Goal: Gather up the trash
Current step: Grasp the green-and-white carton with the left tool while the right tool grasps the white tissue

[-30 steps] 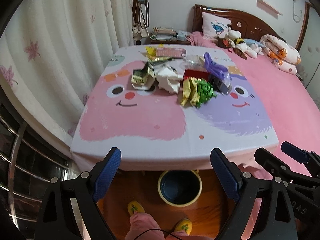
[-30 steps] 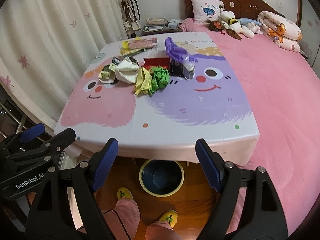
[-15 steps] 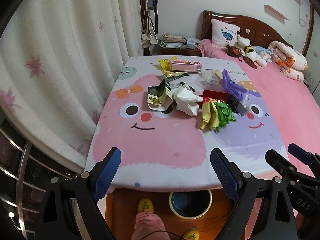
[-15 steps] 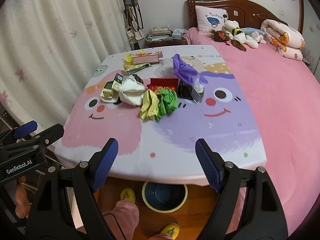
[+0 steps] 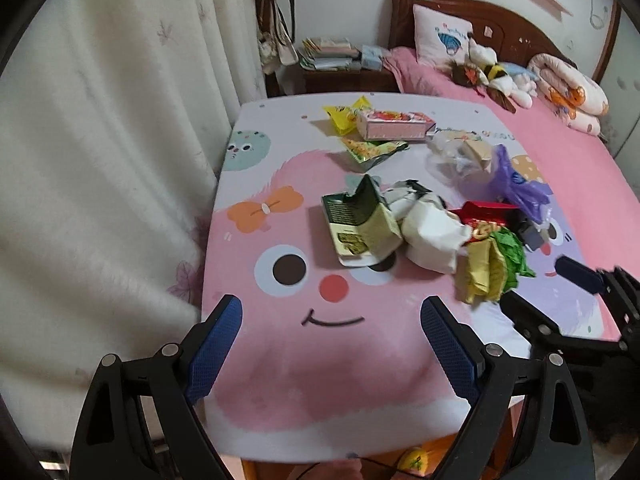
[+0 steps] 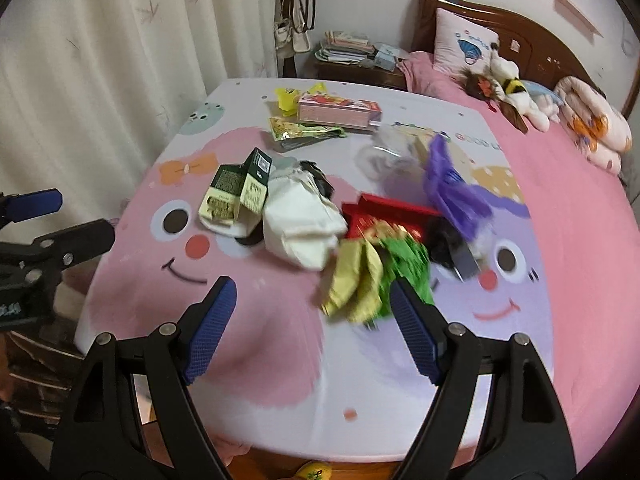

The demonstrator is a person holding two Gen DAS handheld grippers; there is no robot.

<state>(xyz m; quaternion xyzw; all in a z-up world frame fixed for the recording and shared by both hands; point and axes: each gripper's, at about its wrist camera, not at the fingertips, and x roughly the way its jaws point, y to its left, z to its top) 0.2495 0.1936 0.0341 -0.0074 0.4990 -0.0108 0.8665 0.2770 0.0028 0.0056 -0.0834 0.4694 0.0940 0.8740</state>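
Observation:
A heap of trash lies mid-table on the cartoon tablecloth: a green and cream carton, crumpled white paper, yellow and green wrappers, a red box, a purple bag, a pink box. My left gripper is open over the table's near left part, short of the carton. My right gripper is open just before the yellow and green wrappers, its right finger touching or overlapping them.
White curtains hang close along the table's left side. A pink bed with plush toys and pillows borders the right. A nightstand with stacked books stands behind the table. A yellow slipper shows below the near edge.
Both grippers have moved forward and over the table toward the trash heap. The bin under the table edge has dropped out of view. Both stay open.

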